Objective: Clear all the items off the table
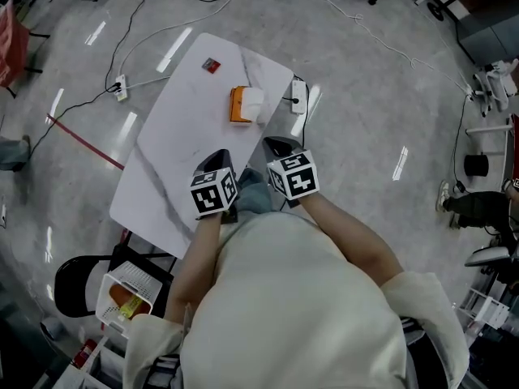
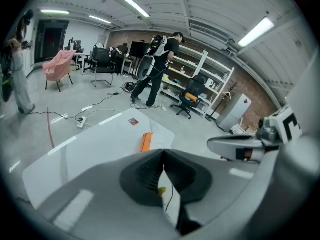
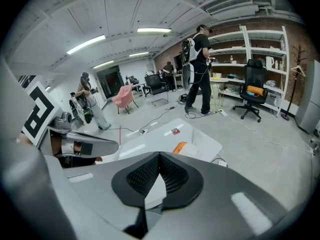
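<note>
Jaws pressed together, empty, on left gripper (image 1: 220, 157) over near part of white surface (image 1: 166, 148) and on right gripper (image 1: 277, 144) just off its edge. Orange box (image 1: 238, 104) mid-surface, touching white object (image 1: 255, 104); small red card (image 1: 211, 65) lying apart at far end

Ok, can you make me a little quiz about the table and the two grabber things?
1. True or false: the left gripper is holding the orange item.
2. Which thing on the white table lies farthest from the person? A. the small red item B. the orange item C. a blue cup
3. How many grippers, counting the right gripper, have their jaws together?
Key: 1. False, it holds nothing. 2. A. 3. Two.
</note>
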